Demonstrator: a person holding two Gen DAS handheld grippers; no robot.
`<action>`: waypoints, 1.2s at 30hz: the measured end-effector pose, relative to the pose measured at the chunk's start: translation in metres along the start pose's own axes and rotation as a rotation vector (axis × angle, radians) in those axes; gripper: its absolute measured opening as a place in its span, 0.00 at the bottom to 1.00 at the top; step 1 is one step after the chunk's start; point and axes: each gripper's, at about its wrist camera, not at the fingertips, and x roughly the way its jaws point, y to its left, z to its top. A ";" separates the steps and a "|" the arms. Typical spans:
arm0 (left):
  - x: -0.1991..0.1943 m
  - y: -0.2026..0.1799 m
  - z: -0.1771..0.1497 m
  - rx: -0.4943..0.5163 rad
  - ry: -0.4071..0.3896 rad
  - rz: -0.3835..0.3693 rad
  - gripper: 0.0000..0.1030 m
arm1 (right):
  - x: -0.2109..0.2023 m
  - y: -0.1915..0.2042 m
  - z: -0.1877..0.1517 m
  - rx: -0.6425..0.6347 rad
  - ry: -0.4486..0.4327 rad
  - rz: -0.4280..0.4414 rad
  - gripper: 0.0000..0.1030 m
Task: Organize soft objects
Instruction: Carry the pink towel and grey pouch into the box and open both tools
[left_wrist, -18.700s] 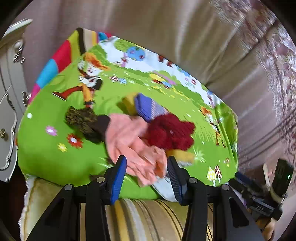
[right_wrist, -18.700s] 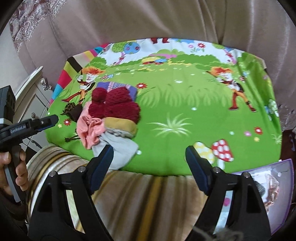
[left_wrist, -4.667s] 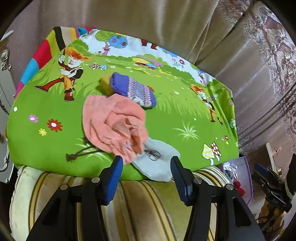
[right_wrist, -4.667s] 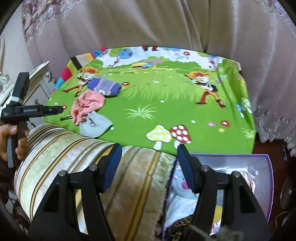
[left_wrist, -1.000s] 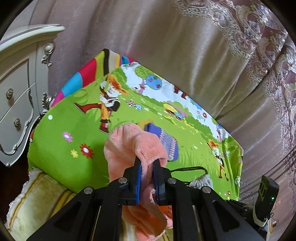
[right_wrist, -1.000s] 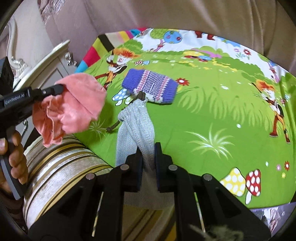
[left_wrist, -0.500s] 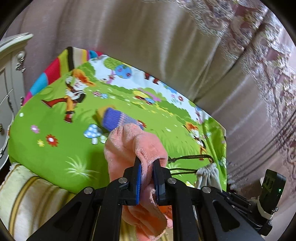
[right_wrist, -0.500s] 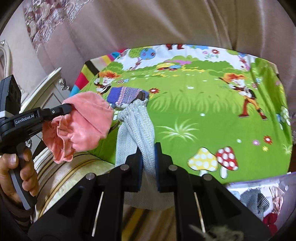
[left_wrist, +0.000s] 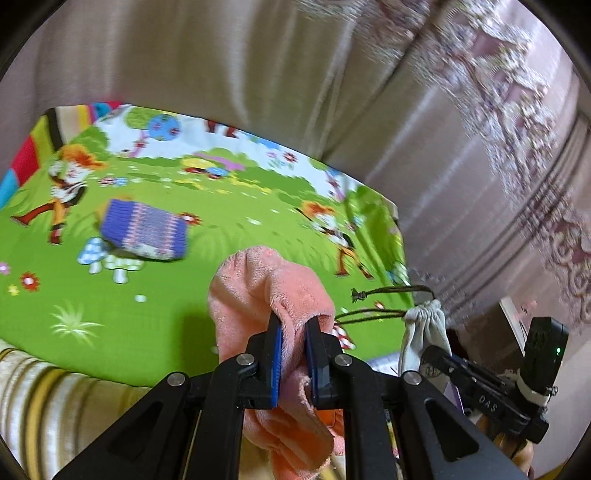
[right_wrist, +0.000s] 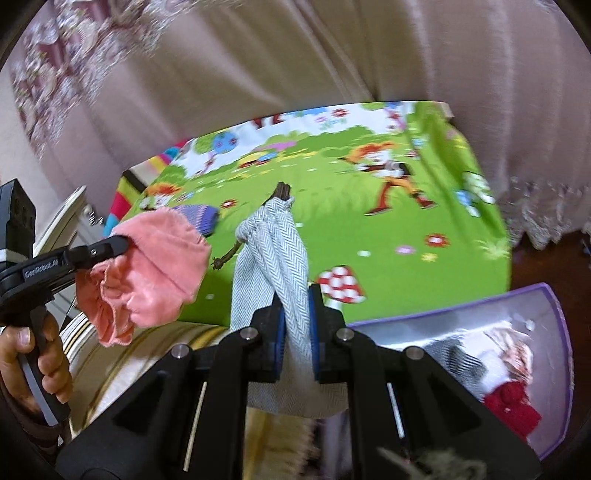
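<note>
A: Left gripper (left_wrist: 293, 341)?
B: Its fingers (left_wrist: 275, 354) are pinching a pink cloth (left_wrist: 266, 295), held clear above the near edge of the green mat (left_wrist: 240, 221). In the right wrist view the same cloth hangs from that gripper, left of the mat.

A: Right gripper (right_wrist: 295, 317)?
B: Its fingers (right_wrist: 277, 325) are clamped on a grey drawstring pouch (right_wrist: 273, 251), raised over the mat's near edge. Its brown cord (right_wrist: 225, 256) dangles free.

A: Anything left on the mat?
B: One blue knitted item (left_wrist: 144, 230), lying flat toward the mat's left end.

A: The receptacle?
B: A purple box (right_wrist: 554, 314) sits below the mat's right near corner, holding a red knitted piece (right_wrist: 511, 406) and other soft goods, too blurred to identify.
</note>
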 end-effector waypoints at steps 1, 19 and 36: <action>0.003 -0.007 -0.001 0.011 0.006 -0.008 0.12 | -0.005 -0.009 -0.002 0.013 -0.004 -0.013 0.14; 0.062 -0.118 -0.029 0.206 0.174 -0.185 0.12 | -0.052 -0.112 -0.026 0.189 -0.068 -0.202 0.14; 0.100 -0.178 -0.058 0.313 0.297 -0.310 0.15 | -0.073 -0.157 -0.035 0.272 -0.102 -0.352 0.14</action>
